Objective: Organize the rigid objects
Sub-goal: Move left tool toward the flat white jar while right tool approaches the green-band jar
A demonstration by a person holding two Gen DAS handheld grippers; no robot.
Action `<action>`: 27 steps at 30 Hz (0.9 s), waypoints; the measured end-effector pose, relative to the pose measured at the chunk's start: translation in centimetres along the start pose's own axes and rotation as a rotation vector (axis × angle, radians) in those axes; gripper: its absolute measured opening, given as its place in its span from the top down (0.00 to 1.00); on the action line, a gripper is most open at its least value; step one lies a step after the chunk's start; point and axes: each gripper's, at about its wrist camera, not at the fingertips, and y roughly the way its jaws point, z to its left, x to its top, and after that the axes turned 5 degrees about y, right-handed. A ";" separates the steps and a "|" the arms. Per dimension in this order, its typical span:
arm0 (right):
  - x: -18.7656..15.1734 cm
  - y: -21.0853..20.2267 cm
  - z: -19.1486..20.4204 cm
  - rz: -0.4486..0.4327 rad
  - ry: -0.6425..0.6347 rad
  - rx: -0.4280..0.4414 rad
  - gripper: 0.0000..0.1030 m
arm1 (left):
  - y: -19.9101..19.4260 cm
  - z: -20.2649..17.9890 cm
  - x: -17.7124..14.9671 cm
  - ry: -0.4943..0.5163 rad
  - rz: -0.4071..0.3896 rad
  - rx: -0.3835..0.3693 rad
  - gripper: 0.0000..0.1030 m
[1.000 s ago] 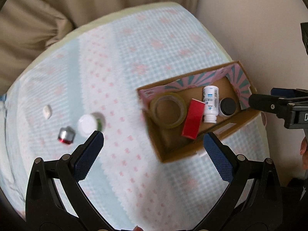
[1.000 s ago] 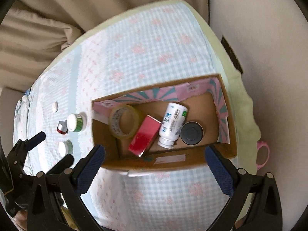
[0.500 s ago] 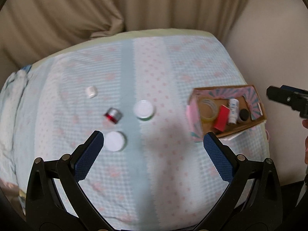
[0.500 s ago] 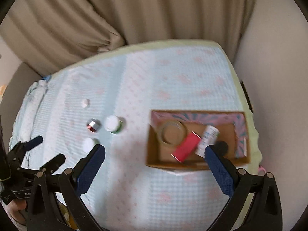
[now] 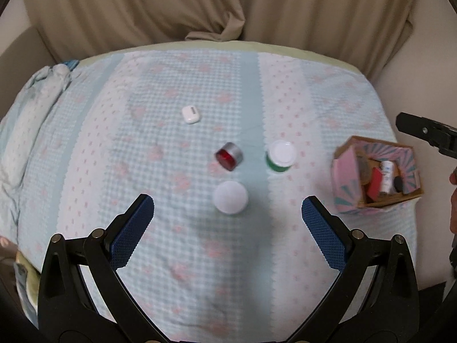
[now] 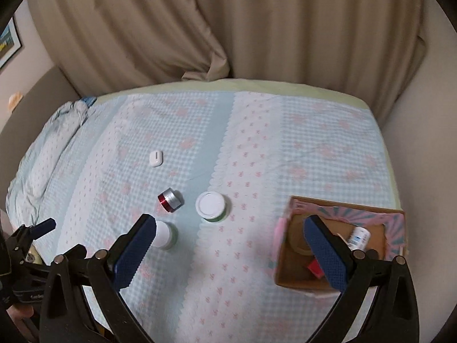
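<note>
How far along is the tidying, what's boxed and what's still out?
Boxed: the tape roll, red box, white bottle and black disc lie in the cardboard box. Nothing in hand: both grippers are open. Left on the bedspread: white case, red-and-silver jar, and two white-lidded jars.

Pink-and-teal sunburst box [image 5: 345, 168], pale-blue gingham blanket [image 5: 171, 91]

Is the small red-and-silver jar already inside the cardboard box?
No. In the left wrist view the red-and-silver jar lies on its side on the bedspread, well apart from the cardboard box.

Cardboard box [image 6: 297, 281]; textured cloth bedspread [image 6: 257, 148]; metallic jar [image 5: 229, 156].
</note>
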 end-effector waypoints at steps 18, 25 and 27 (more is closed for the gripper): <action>-5.5 22.1 3.3 0.034 -0.106 -0.001 0.00 | 21.1 -1.2 -7.3 0.149 0.033 -0.051 0.00; -5.8 27.4 3.6 0.039 -0.142 0.013 0.00 | 25.1 -2.4 -7.4 0.184 0.022 -0.037 0.03; -5.9 28.2 3.6 0.039 -0.144 0.024 0.00 | 25.7 -2.6 -7.2 0.183 0.024 -0.034 0.07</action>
